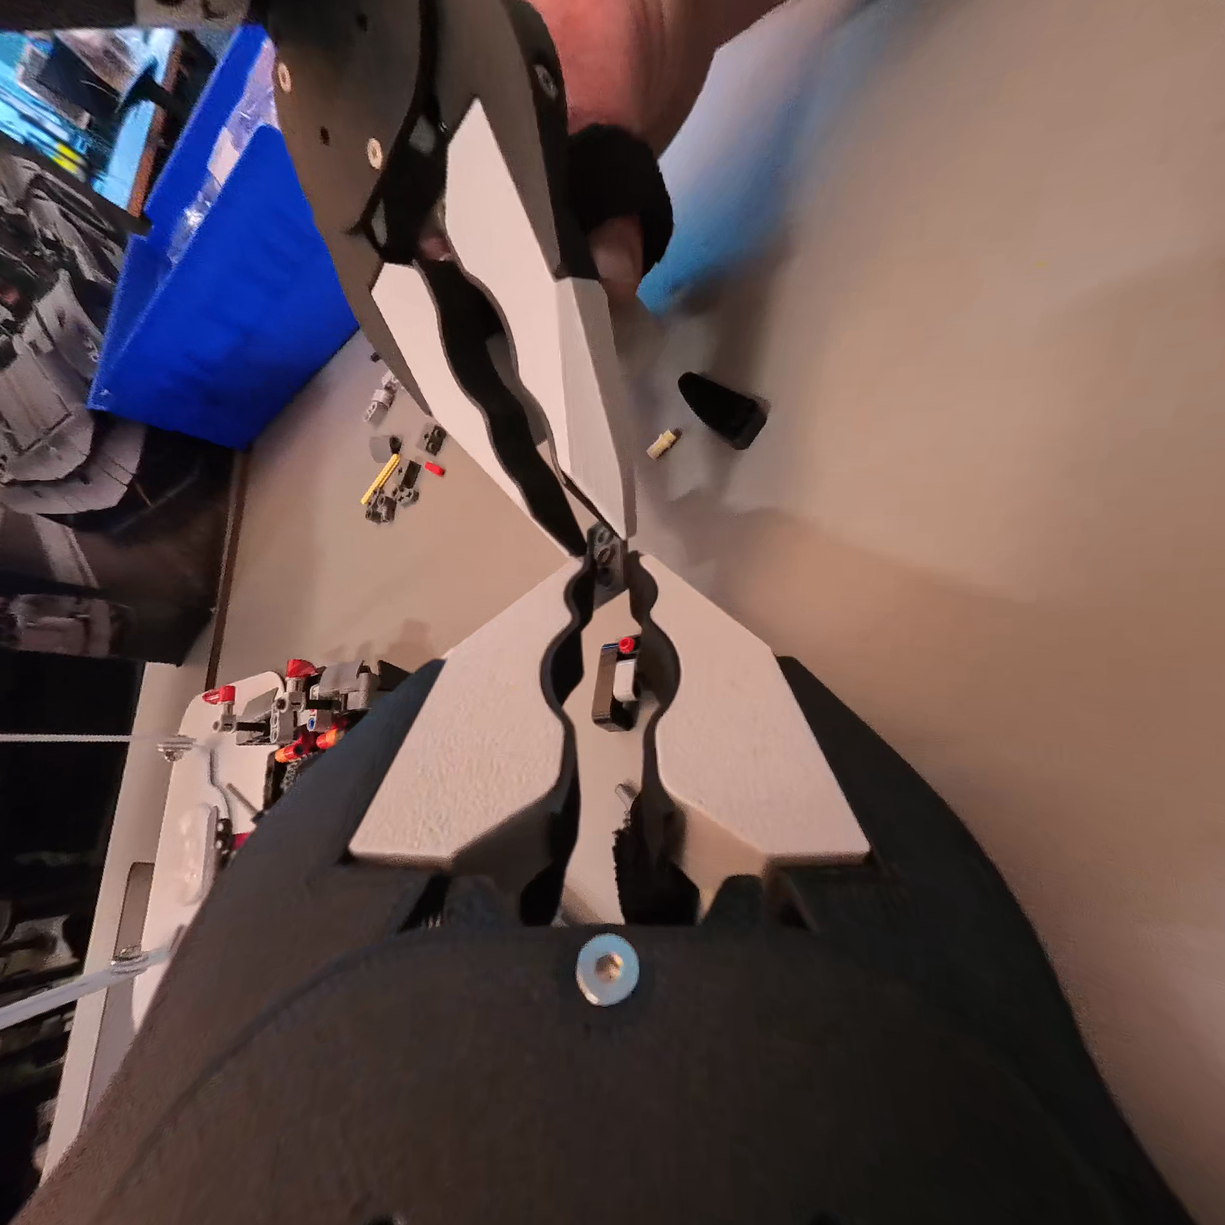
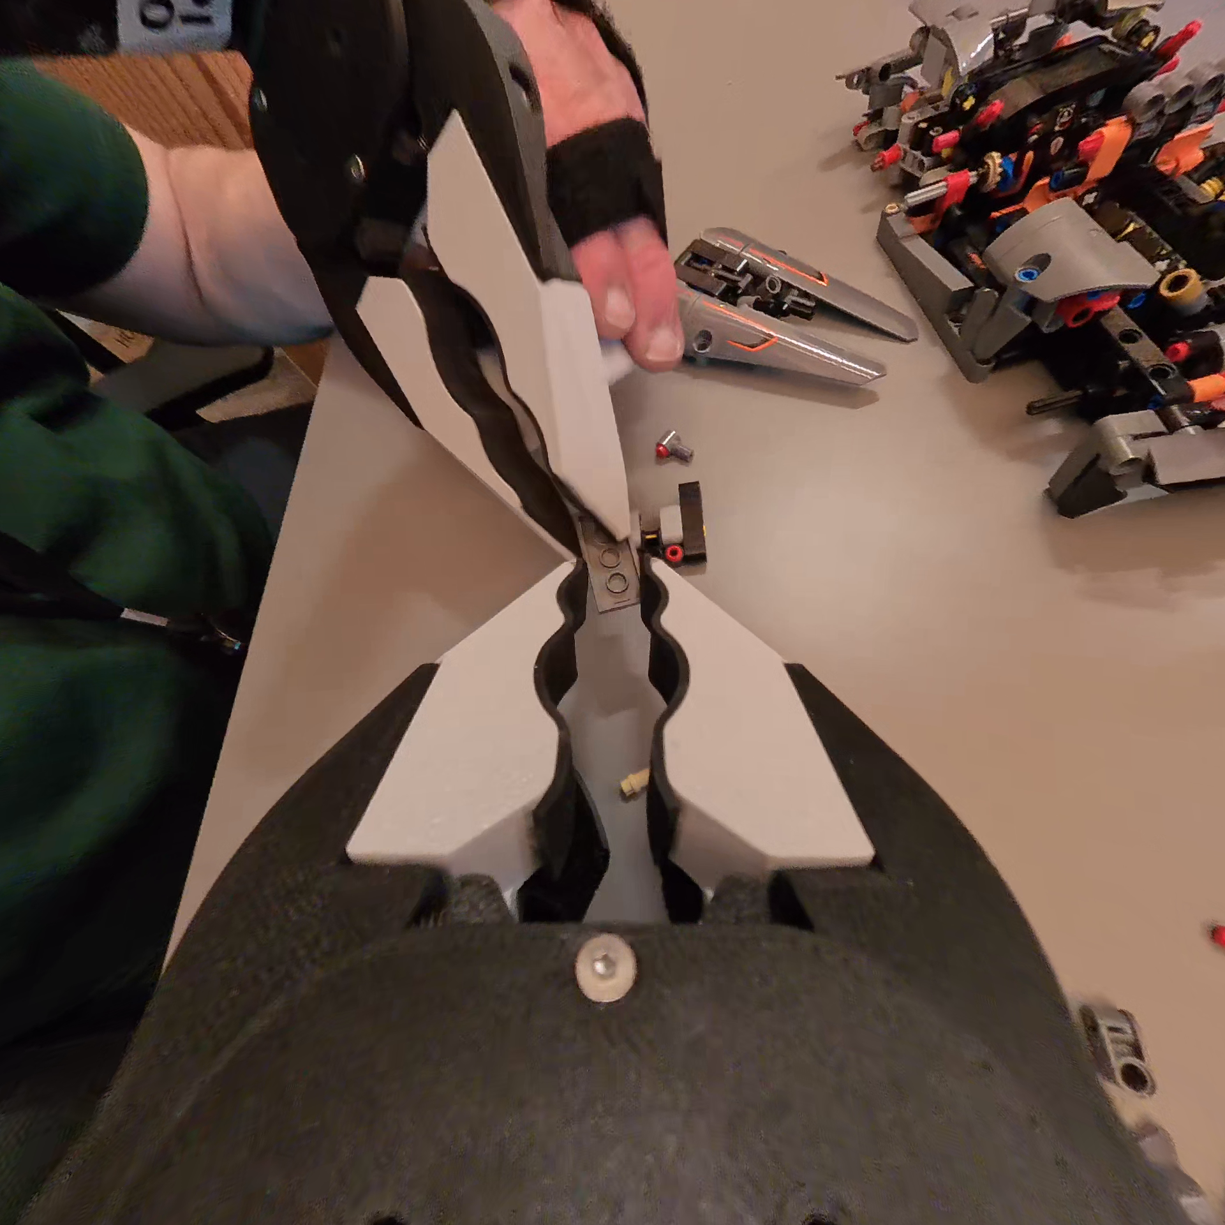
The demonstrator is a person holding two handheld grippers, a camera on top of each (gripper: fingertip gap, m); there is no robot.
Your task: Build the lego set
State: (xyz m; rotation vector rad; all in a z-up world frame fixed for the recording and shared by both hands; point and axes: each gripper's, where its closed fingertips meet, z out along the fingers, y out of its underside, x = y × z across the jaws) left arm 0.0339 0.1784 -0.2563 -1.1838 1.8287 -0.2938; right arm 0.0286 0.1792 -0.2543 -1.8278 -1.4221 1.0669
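A small dark studded plate (image 2: 615, 583) hangs above the table, pinched from both ends. My right gripper (image 2: 613, 571) is shut on its near end. My left gripper (image 2: 600, 527) comes down from the upper left and is shut on its far end. In the left wrist view the same plate (image 1: 606, 560) sits between my left gripper (image 1: 606, 571) and the right gripper (image 1: 606, 533) coming from above. A small black, white and red sub-assembly (image 2: 676, 530) lies on the table just beyond the tips, and also shows in the left wrist view (image 1: 616, 689).
The large grey, black and orange Lego model (image 2: 1060, 232) fills the far right, with two grey pointed panels (image 2: 782, 311) beside it. A tan pin (image 2: 634, 784), a grey-red pin (image 2: 675, 449), a black wedge (image 1: 722, 408) and loose parts (image 1: 398, 464) lie about. A blue bin (image 1: 219, 298) stands at the back. My two grippers' fingertips are within a few centimetres of each other. The tan pin (image 2: 634, 784) is about 7 centimeters from both grippers' fingertips. The left camera catches it too, in the left wrist view (image 1: 664, 439).
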